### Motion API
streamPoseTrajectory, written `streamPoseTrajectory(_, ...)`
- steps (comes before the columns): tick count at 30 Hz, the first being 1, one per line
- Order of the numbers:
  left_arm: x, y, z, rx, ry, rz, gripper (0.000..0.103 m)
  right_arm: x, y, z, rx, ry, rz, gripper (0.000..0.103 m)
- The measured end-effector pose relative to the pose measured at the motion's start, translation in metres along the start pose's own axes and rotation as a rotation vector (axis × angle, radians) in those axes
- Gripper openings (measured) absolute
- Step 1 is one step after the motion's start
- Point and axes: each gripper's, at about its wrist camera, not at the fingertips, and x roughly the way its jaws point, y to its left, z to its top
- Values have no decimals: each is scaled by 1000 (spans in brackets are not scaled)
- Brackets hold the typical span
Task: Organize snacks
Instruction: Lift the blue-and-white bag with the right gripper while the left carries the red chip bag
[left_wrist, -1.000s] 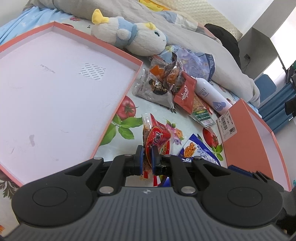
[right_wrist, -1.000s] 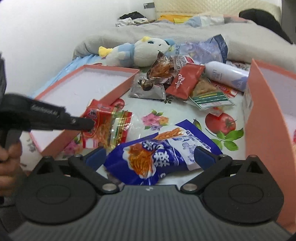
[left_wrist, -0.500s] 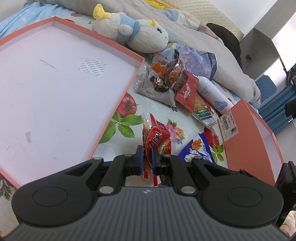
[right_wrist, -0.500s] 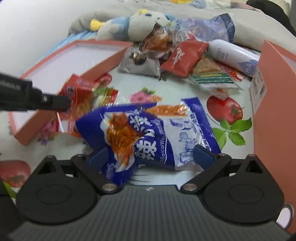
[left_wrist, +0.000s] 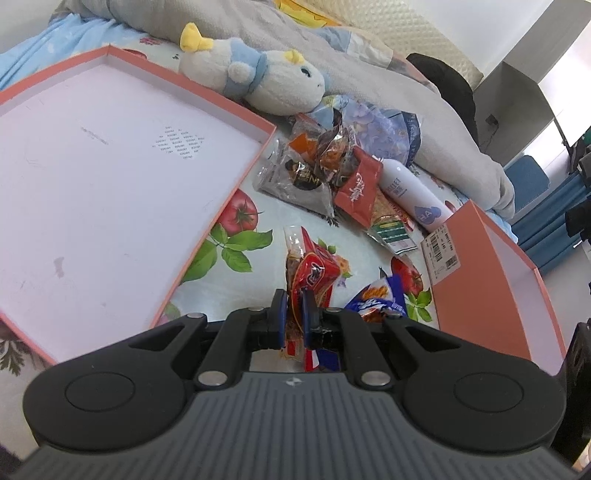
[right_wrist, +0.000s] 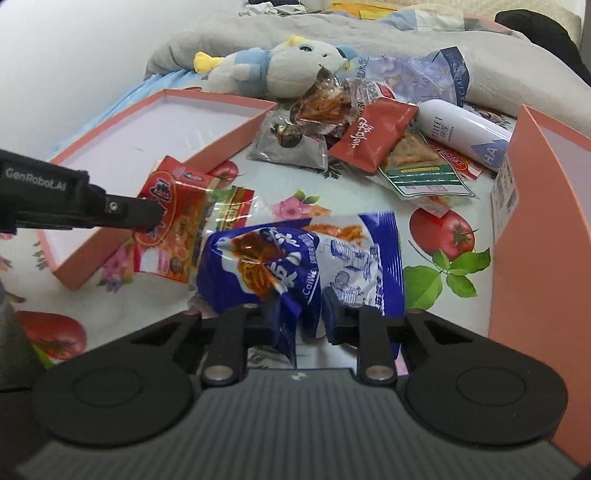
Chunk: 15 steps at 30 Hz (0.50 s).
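Observation:
My left gripper (left_wrist: 294, 308) is shut on a red snack packet (left_wrist: 310, 275) and holds it above the flowered sheet, just right of the shallow pink tray (left_wrist: 110, 177). The packet (right_wrist: 173, 218) and the left gripper's fingers (right_wrist: 144, 216) also show in the right wrist view. My right gripper (right_wrist: 301, 314) is shut on a blue snack bag (right_wrist: 295, 258), lifted off the sheet; the bag (left_wrist: 376, 297) shows in the left wrist view too. More snack packets (right_wrist: 332, 125) lie heaped further back.
A second pink box (right_wrist: 543, 229) stands at the right, also seen in the left wrist view (left_wrist: 487, 280). A white bottle (right_wrist: 461, 129), a plush toy (left_wrist: 258, 81) and a grey blanket (right_wrist: 498, 62) lie behind the heap.
My right gripper has closed on the blue bag and raised it. My left gripper has lifted slightly with the red packet still held.

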Motion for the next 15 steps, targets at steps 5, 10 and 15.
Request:
streamPoseTrajectory(5, -20, -7, 0, 0, -26, -1, 10, -22, 0, 2, 5, -20, -29, 19)
streamPoseTrajectory(10, -39, -20, -1, 20, -47, 6, 10, -44, -1, 4, 15, -50, -50, 16)
streamPoseTrajectory(15, -59, -40, -2, 34, -68, 0, 10, -72, -5, 9, 31, -89, -63, 15)
